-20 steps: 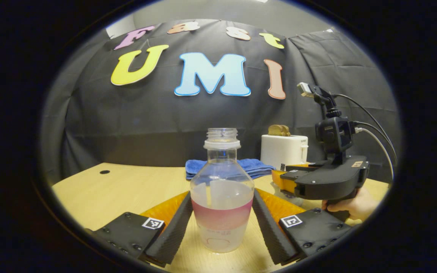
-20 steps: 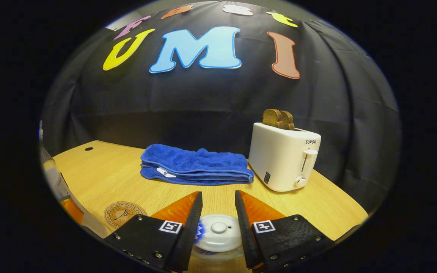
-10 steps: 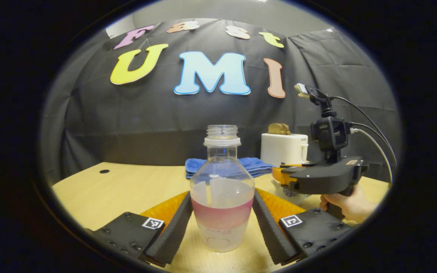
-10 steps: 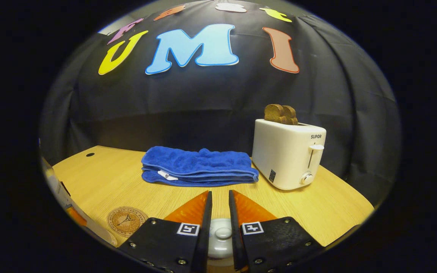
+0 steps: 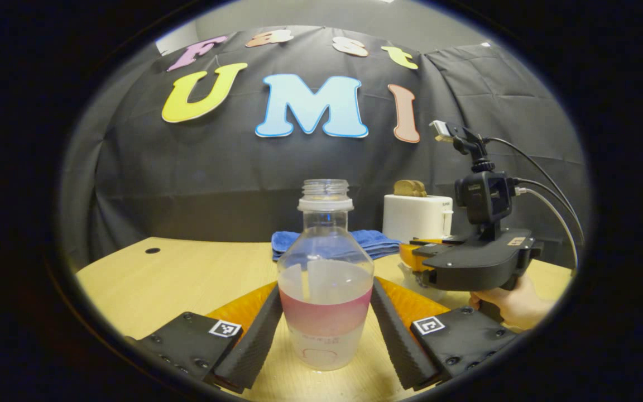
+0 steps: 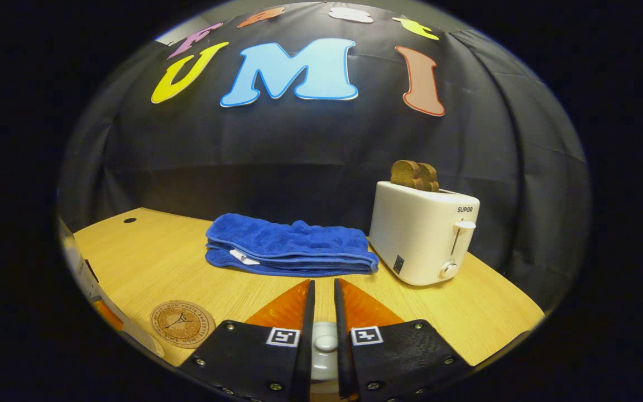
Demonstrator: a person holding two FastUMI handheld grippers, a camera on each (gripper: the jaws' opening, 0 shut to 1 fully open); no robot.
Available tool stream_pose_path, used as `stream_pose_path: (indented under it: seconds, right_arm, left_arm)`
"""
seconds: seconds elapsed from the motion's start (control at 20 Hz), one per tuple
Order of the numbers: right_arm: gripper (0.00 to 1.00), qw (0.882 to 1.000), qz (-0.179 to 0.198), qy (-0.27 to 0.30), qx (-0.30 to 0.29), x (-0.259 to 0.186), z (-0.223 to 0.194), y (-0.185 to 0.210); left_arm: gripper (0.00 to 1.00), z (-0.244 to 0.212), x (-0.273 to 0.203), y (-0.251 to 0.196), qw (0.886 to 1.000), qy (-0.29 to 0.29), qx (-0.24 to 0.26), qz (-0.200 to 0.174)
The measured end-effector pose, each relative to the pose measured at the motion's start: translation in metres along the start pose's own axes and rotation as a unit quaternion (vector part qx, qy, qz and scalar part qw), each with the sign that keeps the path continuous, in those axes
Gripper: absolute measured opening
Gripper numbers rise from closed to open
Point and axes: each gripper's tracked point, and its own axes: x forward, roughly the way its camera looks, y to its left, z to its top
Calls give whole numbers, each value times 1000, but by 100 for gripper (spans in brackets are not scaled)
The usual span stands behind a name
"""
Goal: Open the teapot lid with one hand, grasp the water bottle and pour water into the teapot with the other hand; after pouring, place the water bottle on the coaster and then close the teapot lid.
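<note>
Nearest to me, my left gripper (image 5: 326,335) stood wide apart around one clear plastic water bottle (image 5: 325,279), uncapped, with a pink band and partly full. Each finger lay close against its side; I could not tell whether they pressed on it. The bottle stood upright on the pale wooden table (image 5: 187,279).

My right gripper (image 6: 322,335) had narrowed to a slim gap over one white teapot lid (image 6: 324,349), its two fingers (image 6: 306,312) close on either side of the round knob; whether they gripped it I could not tell. In the left gripper view that same gripper (image 5: 419,262) sat to the right of the bottle, held by one hand (image 5: 514,307), with the teapot hidden beneath it.

Left of the lid lay one round cork coaster (image 6: 182,324), bare. Farther back lay one folded blue towel (image 6: 291,245), and to its right stood one white toaster (image 6: 423,237) with two slices of brown toast (image 6: 414,174) standing up from it.
</note>
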Motion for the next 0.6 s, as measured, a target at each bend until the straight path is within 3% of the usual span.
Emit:
stream_pose_path:
  seconds: [0.15, 0.45, 0.5, 0.6]
  right_arm:
    - [18, 1000, 7, 2, 22, 0, 0, 0]
    - [18, 998, -24, -18, -46, -3, 8, -2]
    - [7, 999, -21, -18, -38, 1, 5, -3]
    - [7, 1000, -9, -15, -18, 2, 4, -4]
  left_arm:
    - [100, -1, 0, -1, 1000, -1, 0, -1]
    - [100, -5, 3, -1, 1000, 6, 2, -2]
    - [100, -6, 4, -1, 1000, 8, 2, -2]
    - [100, -6, 3, -1, 1000, 9, 2, -2]
